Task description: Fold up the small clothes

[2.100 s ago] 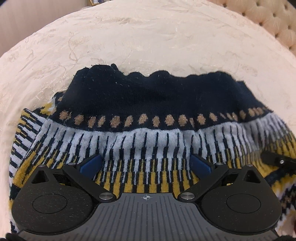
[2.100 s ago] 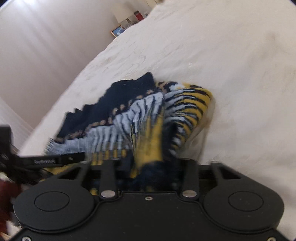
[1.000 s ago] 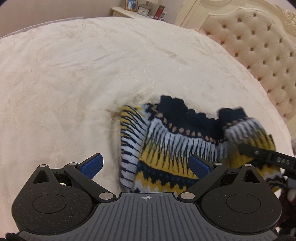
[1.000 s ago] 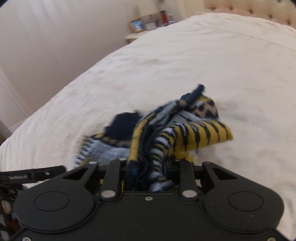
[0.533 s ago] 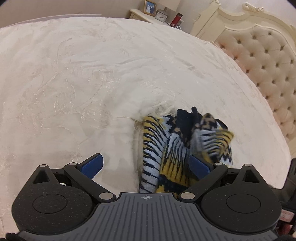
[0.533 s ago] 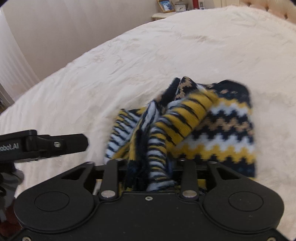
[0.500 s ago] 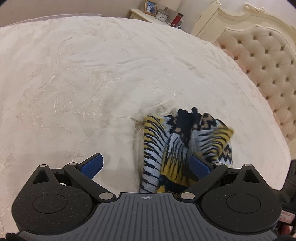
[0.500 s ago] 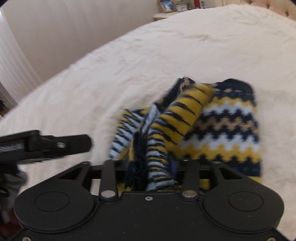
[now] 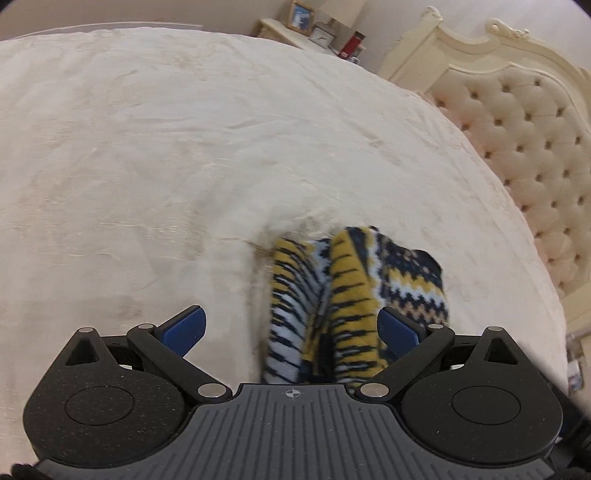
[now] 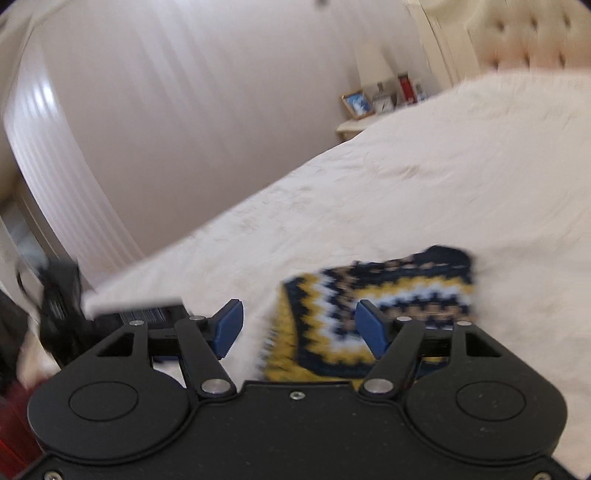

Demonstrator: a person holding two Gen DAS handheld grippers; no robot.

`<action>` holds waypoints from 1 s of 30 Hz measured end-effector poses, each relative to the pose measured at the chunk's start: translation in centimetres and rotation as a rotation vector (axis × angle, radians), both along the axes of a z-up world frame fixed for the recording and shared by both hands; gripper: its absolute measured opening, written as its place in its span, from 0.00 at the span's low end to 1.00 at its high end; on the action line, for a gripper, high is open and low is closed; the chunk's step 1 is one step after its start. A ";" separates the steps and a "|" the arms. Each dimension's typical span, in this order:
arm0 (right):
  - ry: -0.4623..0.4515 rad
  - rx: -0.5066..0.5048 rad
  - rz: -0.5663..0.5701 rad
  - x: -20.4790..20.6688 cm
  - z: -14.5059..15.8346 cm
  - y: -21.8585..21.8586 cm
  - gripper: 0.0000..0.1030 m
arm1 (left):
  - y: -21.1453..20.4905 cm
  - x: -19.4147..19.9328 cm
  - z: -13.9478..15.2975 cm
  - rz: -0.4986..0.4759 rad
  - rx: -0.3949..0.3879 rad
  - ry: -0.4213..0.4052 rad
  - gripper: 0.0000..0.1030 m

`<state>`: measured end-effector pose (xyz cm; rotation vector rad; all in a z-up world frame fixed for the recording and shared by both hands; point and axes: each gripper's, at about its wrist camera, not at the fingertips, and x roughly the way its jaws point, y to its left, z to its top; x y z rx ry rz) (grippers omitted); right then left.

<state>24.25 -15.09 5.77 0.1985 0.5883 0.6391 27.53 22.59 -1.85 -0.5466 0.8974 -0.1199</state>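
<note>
A knitted sweater (image 9: 354, 291) in navy, yellow and white lies bunched and folded on the cream bedspread (image 9: 166, 147). My left gripper (image 9: 291, 330) hangs open just above it. The sweater's near end reaches in between the blue pads (image 9: 184, 328), close to the right one, and neither pad presses on it. In the blurred right wrist view the sweater (image 10: 406, 291) lies flat on the bed beyond my right gripper (image 10: 301, 328). That gripper's jaws are opening, and its blue pads (image 10: 229, 326) grip nothing. The left gripper's black finger (image 10: 147, 314) shows at the left.
A tufted cream headboard (image 9: 535, 147) runs along the right side of the bed. A nightstand (image 9: 288, 33) with a photo frame, a clock and a red item stands behind the bed. Pale curtains (image 10: 129, 129) hang beyond the bed's far edge.
My right gripper has let go of the sweater, spread its jaws and drawn back. The sweater now lies folded over on the bed. The left gripper stays open, hardly moved.
</note>
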 end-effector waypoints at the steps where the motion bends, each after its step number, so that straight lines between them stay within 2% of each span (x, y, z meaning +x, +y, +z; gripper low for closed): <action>1: -0.023 -0.045 0.020 -0.9 -0.5 0.3 0.69 | -0.4 0.0 0.0 -0.019 -0.003 -0.008 0.97; 4: -0.089 -0.173 0.093 -3.7 -2.0 1.9 0.69 | -1.6 0.2 0.0 -0.071 -0.014 -0.030 0.97; 7: -0.153 -0.247 0.178 -6.9 -3.2 3.5 0.68 | -2.5 0.3 -0.2 -0.116 -0.051 -0.054 0.94; 8: -0.173 -0.264 0.203 -7.7 -3.6 4.0 0.68 | -2.7 0.3 -0.3 -0.129 -0.061 -0.060 0.87; 10: -0.222 -0.304 0.243 -9.1 -4.0 5.0 0.68 | -3.2 0.5 -0.6 -0.149 -0.066 -0.054 0.82; 12: -0.260 -0.352 0.279 -10.0 -4.5 6.0 0.69 | -3.8 0.6 -0.9 -0.165 -0.066 -0.052 0.78; 16: -0.330 -0.460 0.304 -10.4 -5.7 7.6 0.69 | -4.5 0.8 -1.7 -0.200 -0.128 -0.049 0.75; 20: -0.410 -0.526 0.325 -11.2 -6.5 8.7 0.66 | -5.2 0.9 -1.9 -0.213 -0.085 -0.064 0.65; 22: -0.439 -0.555 0.334 -11.4 -6.8 9.3 0.53 | -5.1 0.9 -2.3 -0.203 -0.089 -0.062 0.57; 23: -0.446 -0.561 0.335 -11.5 -6.9 9.4 0.49 | -5.0 0.9 -2.4 -0.196 -0.085 -0.059 0.48; 24: -0.453 -0.560 0.330 -11.5 -6.9 9.5 0.44 | -5.0 0.9 -2.5 -0.191 -0.075 -0.066 0.33; 26: -0.455 -0.540 0.314 -11.4 -6.8 9.3 0.39 | -4.9 0.8 -2.6 -0.174 -0.045 -0.078 0.13; 28: -0.430 -0.509 0.291 -11.1 -6.6 8.9 0.17 | -4.7 0.7 -2.7 -0.160 -0.040 -0.085 0.11; 30: -0.395 -0.453 0.268 -10.7 -6.1 8.3 0.14 | -4.6 0.6 -2.5 -0.153 -0.045 -0.097 0.09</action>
